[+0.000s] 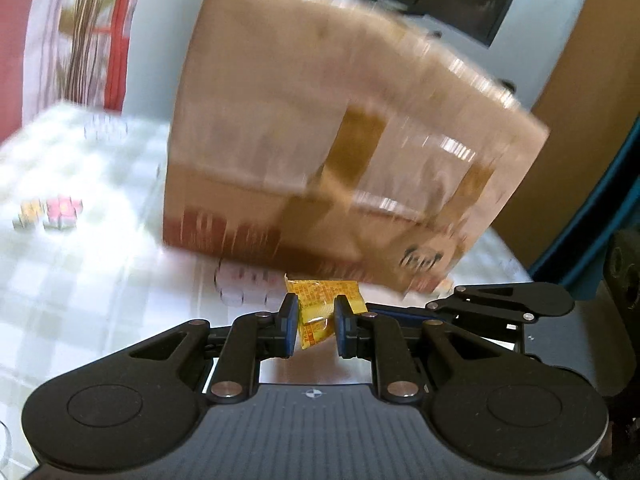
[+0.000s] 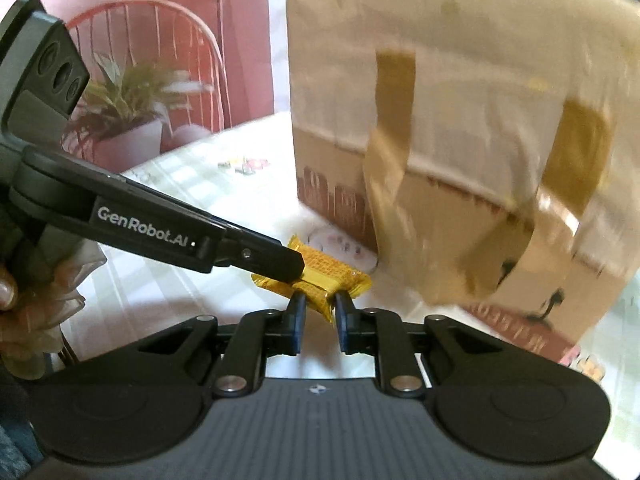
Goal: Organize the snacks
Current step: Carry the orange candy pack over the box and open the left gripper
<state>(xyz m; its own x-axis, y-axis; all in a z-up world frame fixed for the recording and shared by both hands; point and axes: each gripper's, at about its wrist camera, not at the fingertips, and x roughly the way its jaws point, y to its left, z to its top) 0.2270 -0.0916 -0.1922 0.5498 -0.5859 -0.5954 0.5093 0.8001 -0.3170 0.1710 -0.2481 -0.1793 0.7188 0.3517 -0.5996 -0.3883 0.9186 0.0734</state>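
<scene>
A yellow snack packet (image 1: 316, 312) with red print hangs above the table, pinched between the blue pads of my left gripper (image 1: 316, 308), which is shut on it. In the right wrist view the same kind of yellow wrapper (image 2: 324, 268) sits between the fingers of my right gripper (image 2: 320, 304), also shut. My left gripper (image 2: 296, 270) reaches in from the left and bites that wrapper too. I cannot tell whether it is one packet or two pressed together. A big taped cardboard box (image 1: 320, 140) stands just behind, blurred.
The table wears a pale checked cloth (image 1: 80, 280). Small pink and yellow sweets (image 1: 52, 210) lie far left, and more sweets (image 2: 584, 360) by the box's corner. A clear round dish (image 2: 344, 244) sits below the packet. A potted plant (image 2: 128, 120) and a red chair stand beyond.
</scene>
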